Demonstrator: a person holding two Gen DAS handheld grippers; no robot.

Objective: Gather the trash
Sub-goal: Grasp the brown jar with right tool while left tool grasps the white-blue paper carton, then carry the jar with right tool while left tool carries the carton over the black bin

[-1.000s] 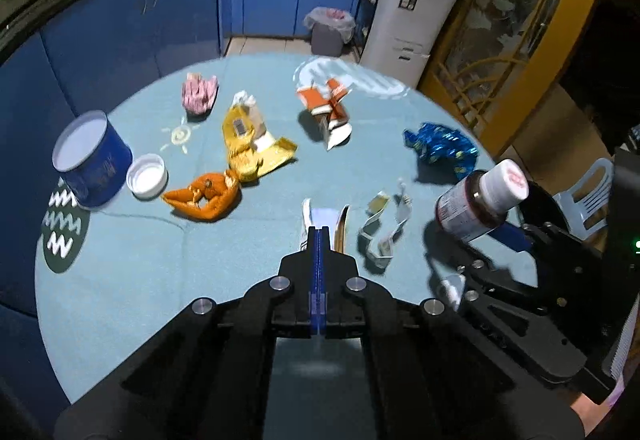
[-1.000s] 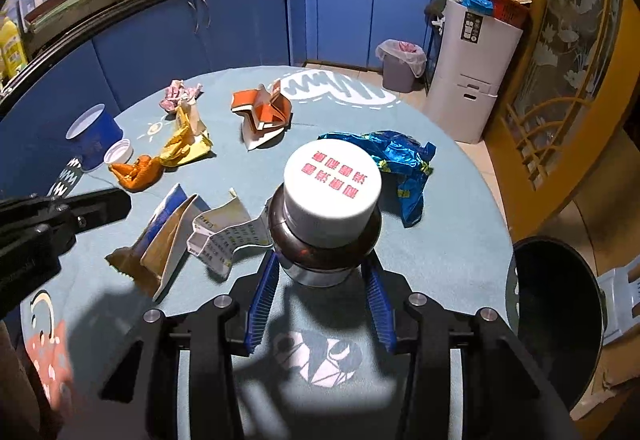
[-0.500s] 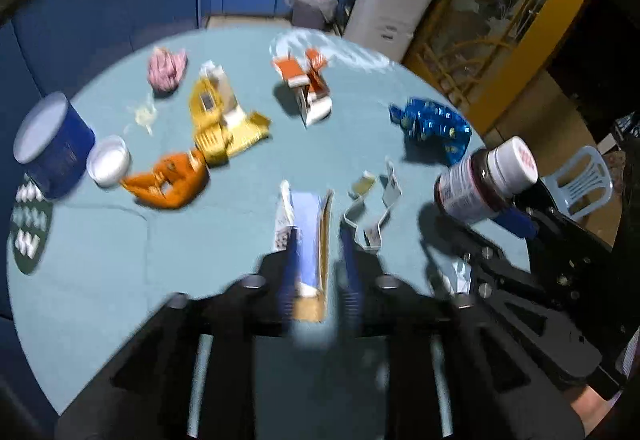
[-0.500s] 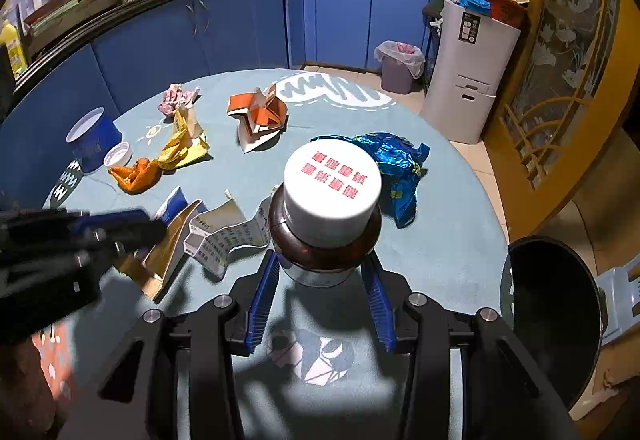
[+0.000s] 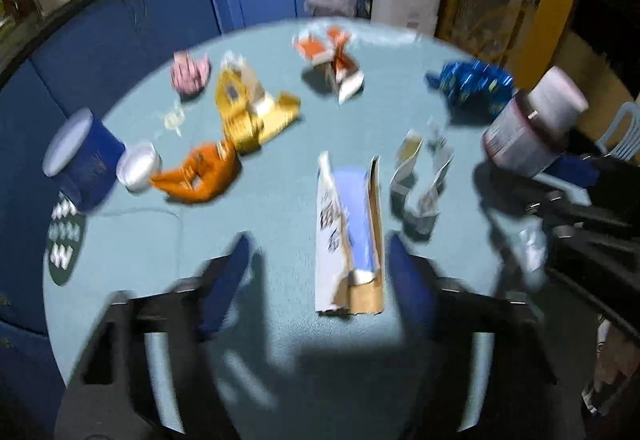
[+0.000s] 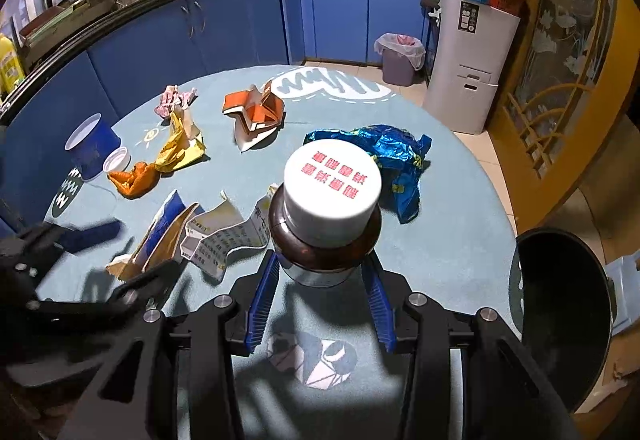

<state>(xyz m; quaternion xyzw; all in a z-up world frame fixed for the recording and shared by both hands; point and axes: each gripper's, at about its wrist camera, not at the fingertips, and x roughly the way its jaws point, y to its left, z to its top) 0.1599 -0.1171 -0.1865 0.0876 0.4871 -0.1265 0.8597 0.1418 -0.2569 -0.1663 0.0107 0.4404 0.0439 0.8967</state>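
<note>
Left fingers, shut earlier, now opening around flattened carton, right fingers pinching bottle

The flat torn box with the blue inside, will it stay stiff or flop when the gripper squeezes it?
The torn box will probably fold rather than stay stiff: it lies split open and flattened. It looks like thin cardboard, so likely light. The left gripper, jaws opening, straddles it without touching.

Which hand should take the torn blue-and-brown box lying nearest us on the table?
Left. The left gripper is opening, its fingers either side of the torn box, not yet pressing it. The right gripper is occupied, shut on the brown bottle.
</note>
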